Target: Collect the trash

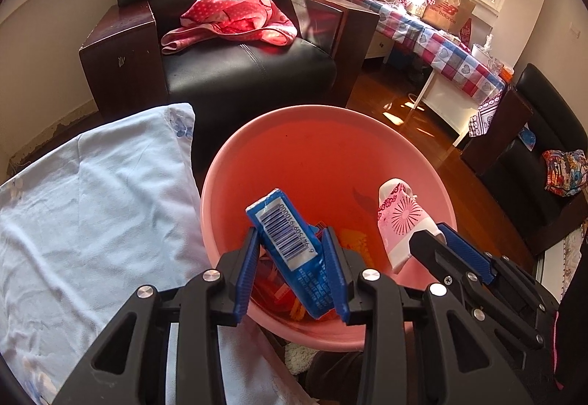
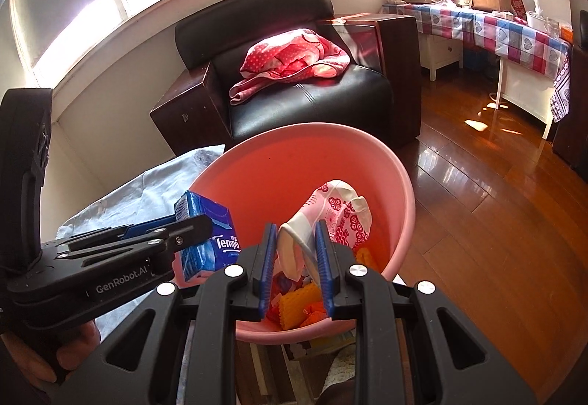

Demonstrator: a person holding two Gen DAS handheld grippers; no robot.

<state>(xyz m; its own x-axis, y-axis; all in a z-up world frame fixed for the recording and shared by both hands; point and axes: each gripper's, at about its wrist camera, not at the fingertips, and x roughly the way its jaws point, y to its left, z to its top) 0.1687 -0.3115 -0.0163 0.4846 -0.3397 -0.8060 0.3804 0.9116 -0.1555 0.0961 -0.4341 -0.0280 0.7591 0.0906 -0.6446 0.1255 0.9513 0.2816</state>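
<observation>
Both pieces over pink basin [image 1: 220,162]. Left gripper [image 1: 294,243] fingers clamped on blue Tempo tissue pack [image 1: 284,232]: light, squashy, slick film; best held across middle. Right gripper [image 2: 296,239] fingers pinching pink-patterned wrapper [image 2: 330,210]: limp, featherweight, likely to cling.

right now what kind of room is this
Most likely a lived-in home sitting room: a black armchair below the windows, a long table under a checked cloth, and polished wood flooring.
</observation>
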